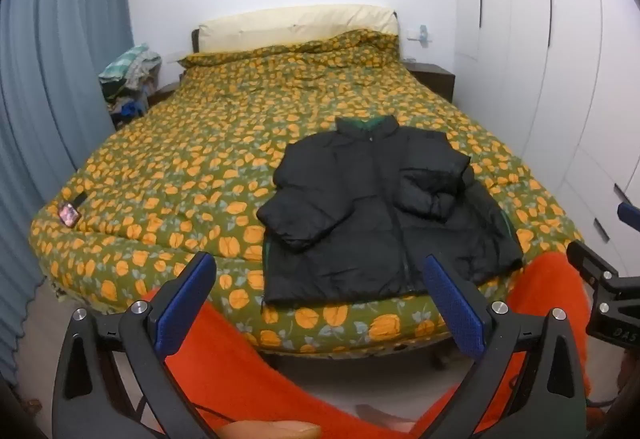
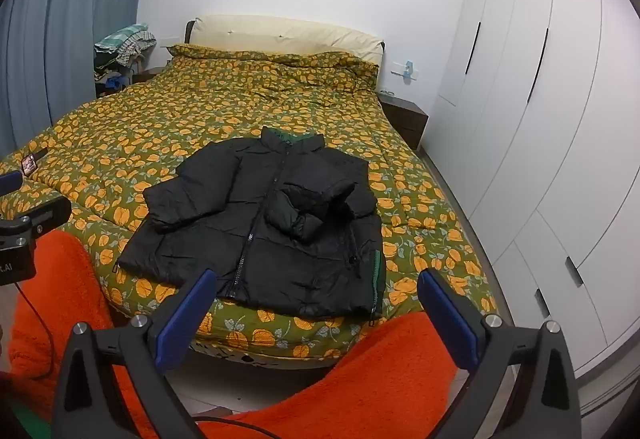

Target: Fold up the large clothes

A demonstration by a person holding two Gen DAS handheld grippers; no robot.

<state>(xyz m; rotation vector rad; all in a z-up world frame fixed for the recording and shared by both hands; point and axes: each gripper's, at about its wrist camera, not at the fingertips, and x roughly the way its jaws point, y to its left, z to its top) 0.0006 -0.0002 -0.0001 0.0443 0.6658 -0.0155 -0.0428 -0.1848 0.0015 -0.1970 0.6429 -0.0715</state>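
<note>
A black puffer jacket [image 1: 384,215] [image 2: 276,223] lies front up and zipped near the foot of the bed, collar pointing toward the headboard. Its right sleeve is folded across the chest; the left sleeve lies out along its side. My left gripper [image 1: 320,275] is open, held off the foot of the bed short of the jacket's hem, nothing between its blue pads. My right gripper [image 2: 318,291] is also open and empty, hovering before the hem. In the left wrist view the right gripper's black body [image 1: 608,291] shows at the right edge.
The bed [image 1: 192,167] carries a green quilt with orange flowers. A phone [image 1: 70,215] [image 2: 29,163] lies at its left edge. The person's orange fleece legs [image 1: 240,367] [image 2: 384,371] fill the foreground. White wardrobes [image 2: 540,119] stand right, blue curtains [image 1: 48,59] left, clothes pile [image 1: 128,79] beside the headboard.
</note>
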